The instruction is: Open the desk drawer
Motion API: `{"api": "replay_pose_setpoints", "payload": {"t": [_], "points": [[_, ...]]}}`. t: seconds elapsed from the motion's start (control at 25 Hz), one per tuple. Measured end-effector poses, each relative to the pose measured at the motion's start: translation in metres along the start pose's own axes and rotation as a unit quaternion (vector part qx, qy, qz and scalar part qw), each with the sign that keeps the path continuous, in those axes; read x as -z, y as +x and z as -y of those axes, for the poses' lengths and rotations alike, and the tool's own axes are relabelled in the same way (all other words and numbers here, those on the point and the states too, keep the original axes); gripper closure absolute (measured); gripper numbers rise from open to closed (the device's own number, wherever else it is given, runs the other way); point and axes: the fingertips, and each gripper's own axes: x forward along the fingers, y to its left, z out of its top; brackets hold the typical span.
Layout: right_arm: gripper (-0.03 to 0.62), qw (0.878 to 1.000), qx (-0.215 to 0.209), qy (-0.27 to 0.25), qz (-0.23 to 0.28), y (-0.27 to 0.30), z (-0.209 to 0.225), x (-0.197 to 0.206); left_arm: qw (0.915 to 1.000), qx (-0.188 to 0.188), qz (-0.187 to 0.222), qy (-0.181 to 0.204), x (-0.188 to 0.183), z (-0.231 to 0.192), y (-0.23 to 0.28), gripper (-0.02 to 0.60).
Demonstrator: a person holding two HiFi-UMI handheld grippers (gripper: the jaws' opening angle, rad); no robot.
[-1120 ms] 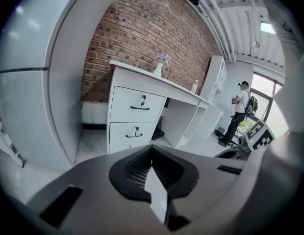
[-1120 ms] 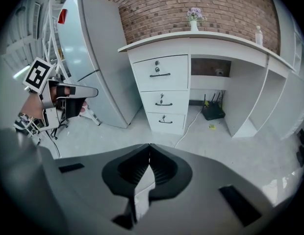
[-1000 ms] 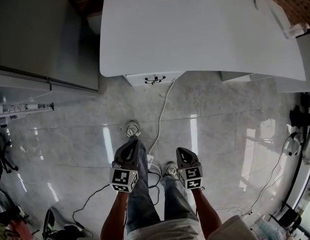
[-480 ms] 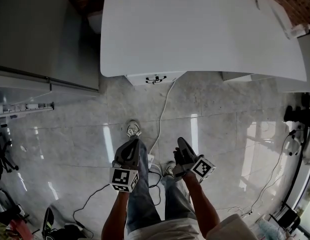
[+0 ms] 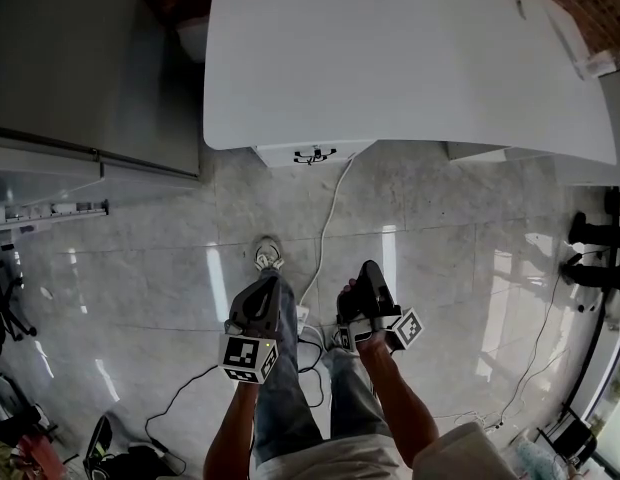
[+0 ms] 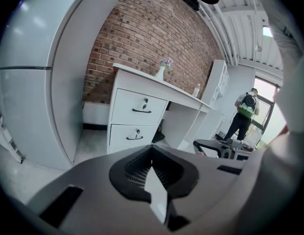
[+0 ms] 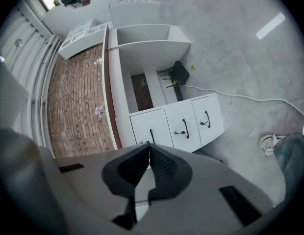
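Note:
The white desk [image 5: 410,58] stands ahead of me, and the top of its drawer unit [image 5: 312,155] shows under its near edge. In the left gripper view the top drawer [image 6: 139,109] and the one below it [image 6: 135,133] are closed, each with a black handle and a lock. The right gripper view is rolled on its side and shows three closed drawer fronts [image 7: 184,128]. My left gripper [image 5: 269,284] and right gripper [image 5: 370,268] hang over the floor well short of the desk. Both are shut and hold nothing.
A tall grey-white cabinet [image 5: 90,68] stands left of the desk. A white cable [image 5: 325,228] runs over the marble floor from the drawer unit towards my feet [image 5: 267,258]. A small vase of flowers [image 6: 162,70] sits on the desk. A person [image 6: 246,109] stands far off at the right.
My right gripper has rolled over, so its marker cube now sits at the right side, and it has moved a little forward and up. The left gripper has stayed still.

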Motion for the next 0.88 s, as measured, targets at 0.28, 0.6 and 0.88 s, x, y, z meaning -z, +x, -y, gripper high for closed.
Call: {"api": "replay_pose_setpoints", "payload": {"t": [0.28,0.6,0.88], "points": [[0.575,1.000,0.013,-0.016,-0.005,0.002,0.006,0.000,1.0000,0.002,0.003,-0.001,-0.006,0.000,0.003,0.571],[0.402,1.000,0.011,-0.018,-0.008,0.008,0.006,0.001,1.0000,0.004,0.004,-0.001,-0.008,0.001,0.003,0.571],[0.402,0.999,0.015,-0.032,-0.024,0.017,0.012,0.001,1.0000,0.005,0.005,-0.006,-0.008,0.004,0.003,0.571]]}}
